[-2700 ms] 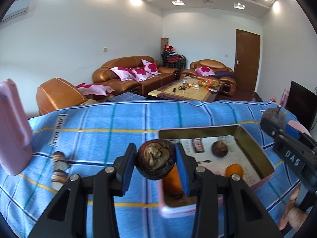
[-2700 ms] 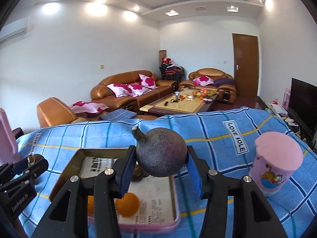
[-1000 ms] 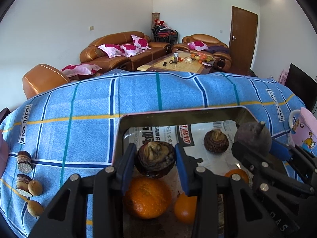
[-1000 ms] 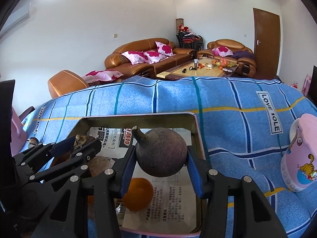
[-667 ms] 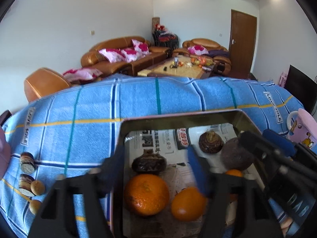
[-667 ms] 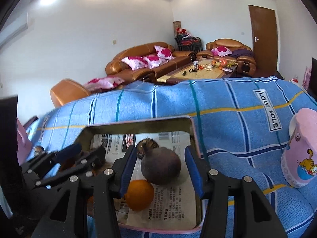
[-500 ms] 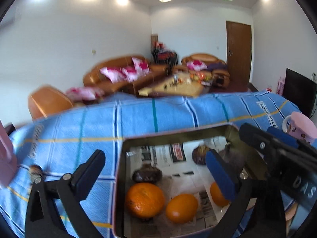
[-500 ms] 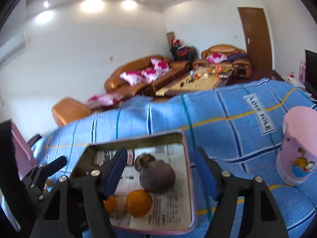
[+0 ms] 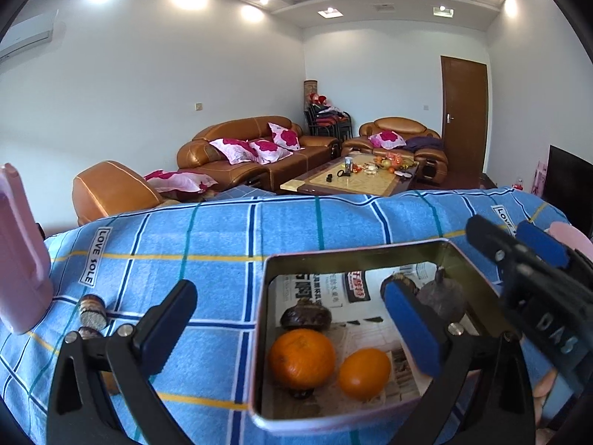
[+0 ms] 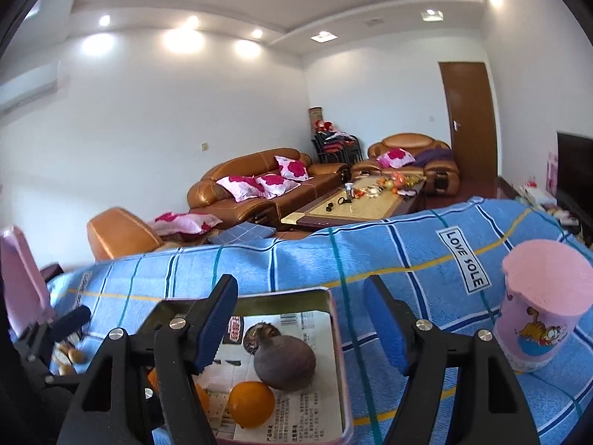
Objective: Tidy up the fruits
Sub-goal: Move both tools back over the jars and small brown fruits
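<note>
Both tools hover over a worktop [image 9: 222, 244] covered with a blue checked cloth. The left tongs [image 9: 292, 319] stand wide apart with nothing between the pads. The right tongs [image 10: 300, 319] stand moderately open and are also empty; both sets of jaws have just been opening, and each has let go of its fruit.

**Progress.** The metal tray [image 9: 355, 250], lined with newspaper, lies directly below and ahead of both tools. It holds:
- a large orange [image 9: 301, 353] and a smaller orange [image 9: 364, 372] at the near end;
- a dark, flattened fruit [image 9: 305, 318] just behind the large orange;
- a round purple-brown fruit with a stem [image 10: 284, 362], resting on the newspaper beside another orange [image 10: 250, 404];
- a further dark fruit [image 10: 261, 333] at the far end, partly behind the stemmed one.

Judged from this layout, most of the sorting is done.

**Remaining.** Small items [image 9: 92, 310] lie on the cloth well to the left of the tray, near a pink object [image 9: 20, 256]. These are probably the fruits left to collect.

**Limits of view.**
- The left tongs' frame covers some of the small items; their count and kind cannot be determined.
- The right pad of the left tongs masks part of the tray's right half.
- The tray's near edge is cut off in the right wrist view.
- The pink cup [image 10: 543, 304] to the right of the tray shows no contents.
</note>
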